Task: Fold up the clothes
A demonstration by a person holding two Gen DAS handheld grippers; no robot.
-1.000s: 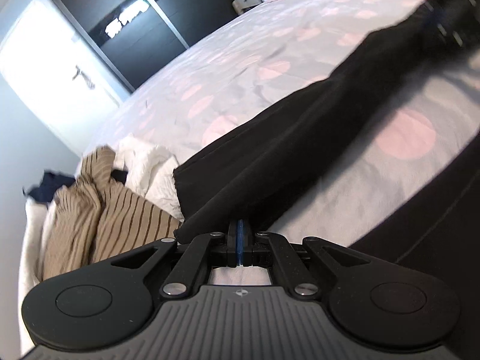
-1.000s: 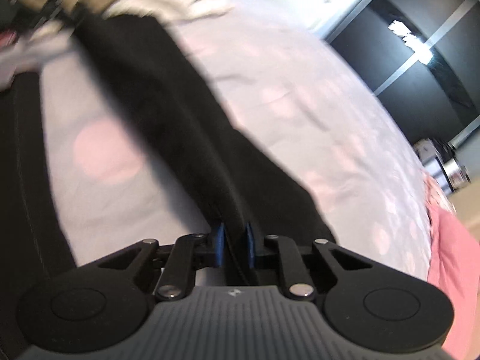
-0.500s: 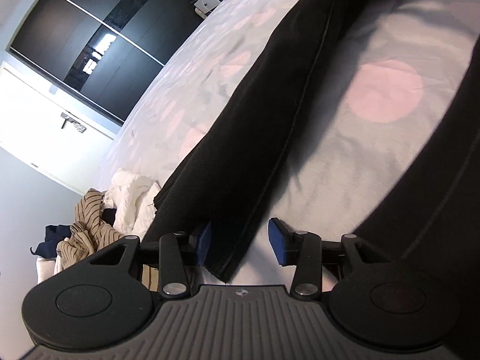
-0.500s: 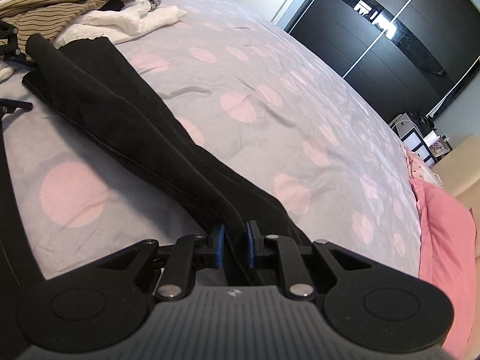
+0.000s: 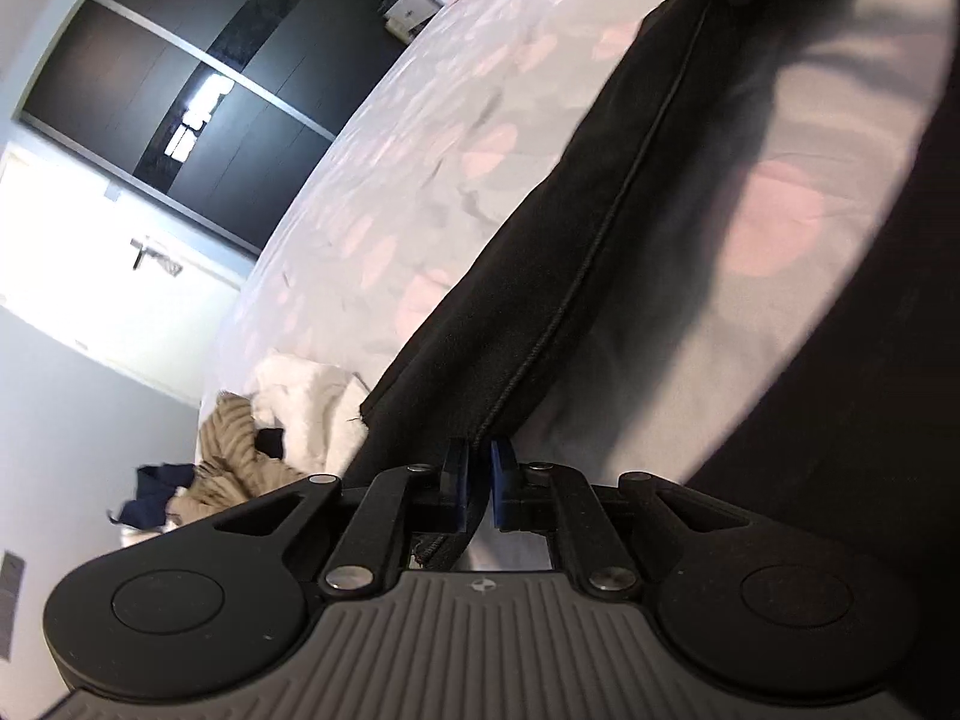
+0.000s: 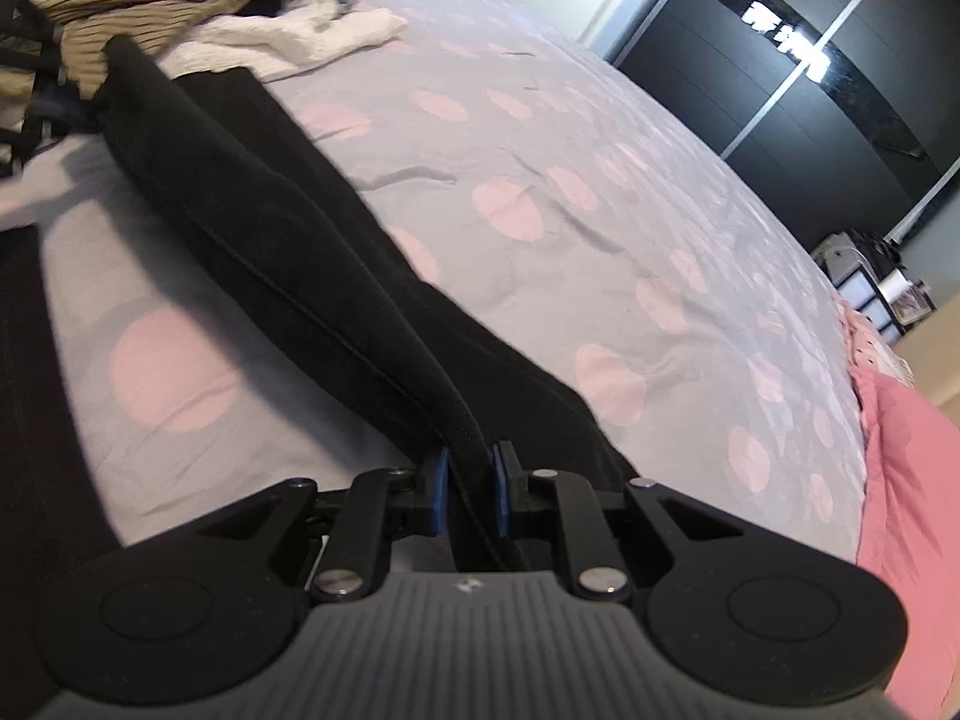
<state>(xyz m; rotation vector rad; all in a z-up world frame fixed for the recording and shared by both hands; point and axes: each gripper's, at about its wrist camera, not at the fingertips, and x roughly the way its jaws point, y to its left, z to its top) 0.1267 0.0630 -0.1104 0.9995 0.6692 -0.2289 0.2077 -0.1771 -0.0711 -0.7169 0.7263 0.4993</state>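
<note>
While one black trouser leg (image 6: 288, 252) stretches across the dotted bedspread (image 6: 600, 192), two grippers clamp its opposite ends: left gripper (image 5: 478, 468) and right gripper (image 6: 468, 480). Far left, one clothes pile (image 6: 180, 6) lies.

Grey bedspread (image 6: 540, 138) with pink dots, under black trousers (image 6: 252, 192), a crumpled clothes heap (image 6: 198, 6), pink pillow (image 6: 912, 480).
</note>
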